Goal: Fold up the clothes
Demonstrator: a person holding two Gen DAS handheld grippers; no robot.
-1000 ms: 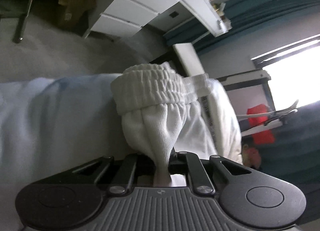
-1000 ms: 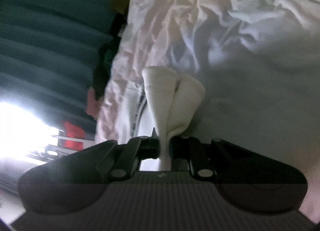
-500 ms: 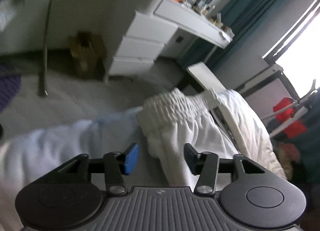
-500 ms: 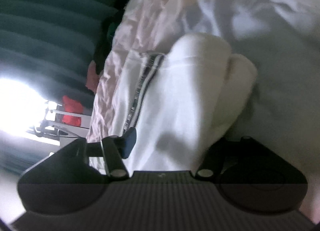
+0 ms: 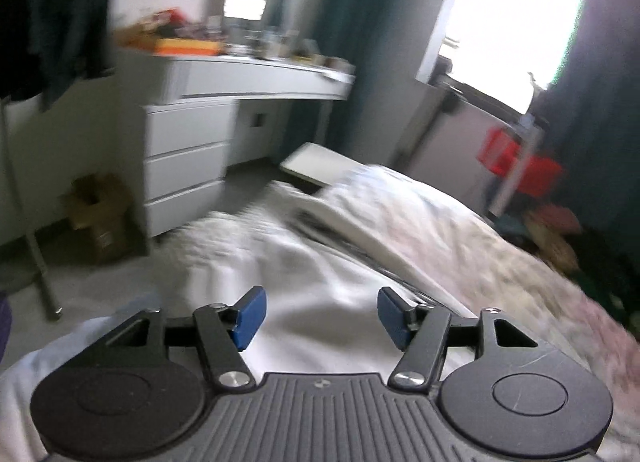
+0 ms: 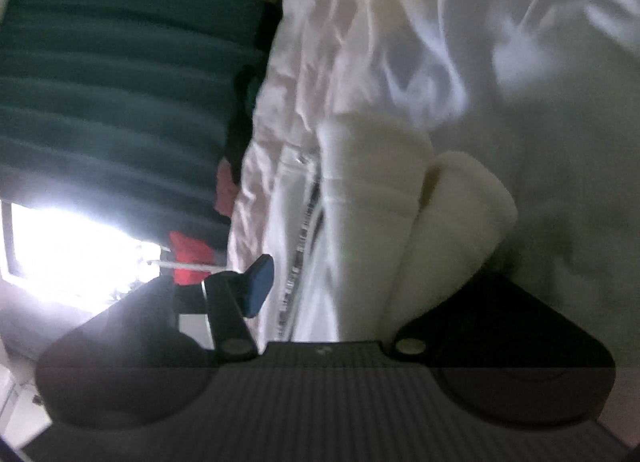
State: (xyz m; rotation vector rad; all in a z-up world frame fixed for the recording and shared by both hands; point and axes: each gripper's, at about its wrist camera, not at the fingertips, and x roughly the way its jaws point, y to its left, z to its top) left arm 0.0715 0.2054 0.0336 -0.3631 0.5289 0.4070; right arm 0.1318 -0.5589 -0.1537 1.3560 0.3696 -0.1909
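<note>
White trousers with a striped side band lie on the bed. In the left wrist view the trousers point(image 5: 288, 262) spread out blurred ahead of my left gripper point(image 5: 320, 318), which is open and empty above them. In the right wrist view the folded leg ends point(image 6: 384, 214) lie between the spread fingers of my right gripper point(image 6: 332, 290), which is open. One blue pad point(image 6: 260, 282) shows; the other finger is hidden behind the cloth.
A rumpled pale duvet point(image 5: 460, 238) covers the bed point(image 6: 400, 42). A white dresser and desk point(image 5: 188, 150) stand past the bed's edge, with a cardboard box point(image 5: 100, 214) on the floor. A window point(image 5: 512, 22), dark curtains point(image 6: 120, 82) and red items point(image 5: 520, 166) lie beyond.
Both grippers have opened and let go of the trousers. The left gripper has lifted and swung upright; the trousers have dropped onto the bed.
</note>
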